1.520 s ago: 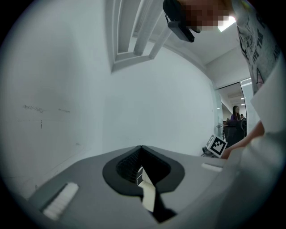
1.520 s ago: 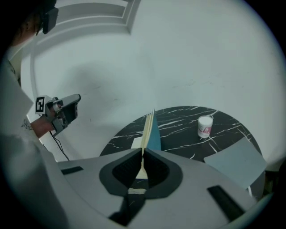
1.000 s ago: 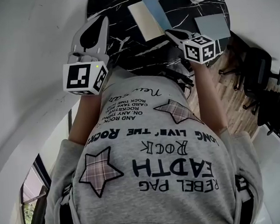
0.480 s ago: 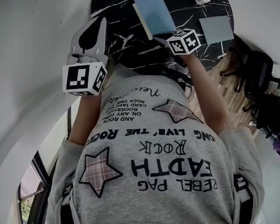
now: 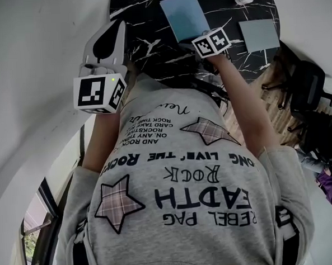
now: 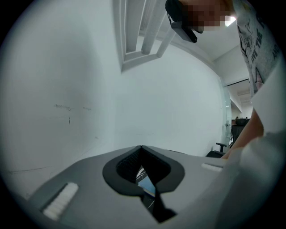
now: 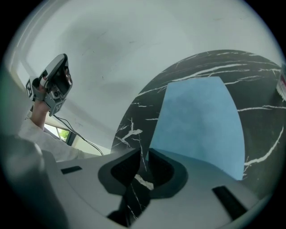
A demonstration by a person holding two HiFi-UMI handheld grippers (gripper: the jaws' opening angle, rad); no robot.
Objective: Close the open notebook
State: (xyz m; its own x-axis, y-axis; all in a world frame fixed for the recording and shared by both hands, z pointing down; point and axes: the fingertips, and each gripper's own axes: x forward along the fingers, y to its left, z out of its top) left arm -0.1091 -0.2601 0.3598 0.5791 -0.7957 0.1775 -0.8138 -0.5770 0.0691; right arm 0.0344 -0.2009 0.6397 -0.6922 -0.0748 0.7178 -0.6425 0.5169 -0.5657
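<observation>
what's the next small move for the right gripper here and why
Probably lift the right gripper straight up and away. The blue-covered notebook already lies flat and closed on the black marble table, and the fingers are together with nothing between them at its near edge, so nothing seems left to push.

Head view looks steeply down over the person's shirt (image 5: 180,173), with the black marbled table (image 5: 143,29) far off at the frame's top. Left gripper view faces about level at a white wall (image 6: 67,89). Right gripper view tilts down, close over the table and the blue notebook (image 7: 201,120). Head and right gripper views share table, notebook and the left gripper (image 5: 119,26).
</observation>
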